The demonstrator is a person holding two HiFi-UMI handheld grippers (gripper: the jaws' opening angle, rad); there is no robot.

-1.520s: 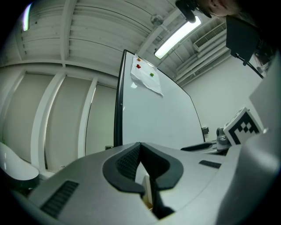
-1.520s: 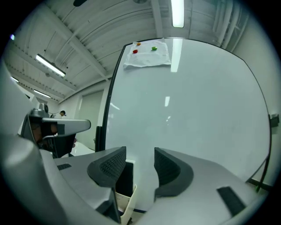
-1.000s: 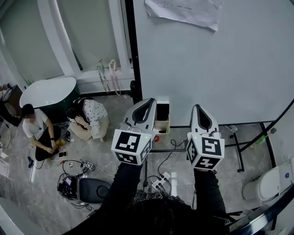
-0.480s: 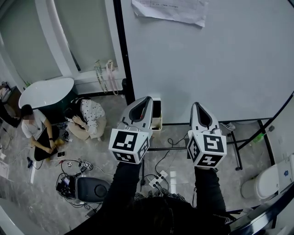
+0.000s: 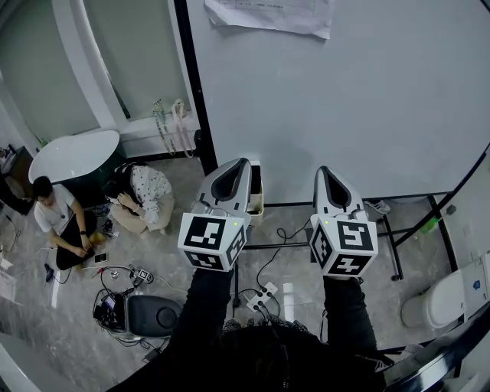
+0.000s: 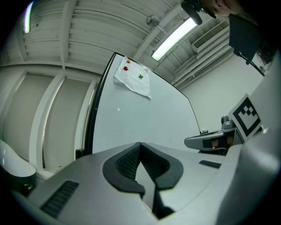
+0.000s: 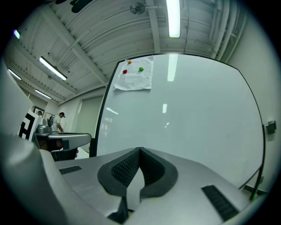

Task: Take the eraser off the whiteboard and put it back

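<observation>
The whiteboard (image 5: 344, 99) fills the upper right of the head view, with a sheet of paper (image 5: 268, 14) pinned at its top. That paper (image 7: 135, 74) is held by red and green magnets. I can make out no eraser on the board in any view. My left gripper (image 5: 243, 162) and right gripper (image 5: 323, 170) are held side by side in front of the board's lower part, pointing at it. Both are shut with nothing between the jaws. The left gripper's (image 6: 140, 143) tips meet, and so do the right gripper's (image 7: 140, 149).
Two people sit on the floor (image 5: 61, 218) at the left, near a white oval tub (image 5: 73, 153). Cables and a power strip (image 5: 264, 295) lie below me. A small open box (image 5: 255, 195) stands by the board's stand (image 5: 398, 245). A toilet (image 5: 444, 302) is at the lower right.
In the head view the board's black left edge and the paper have slid left and up. Both grippers have shifted slightly to the left and stay shut.
</observation>
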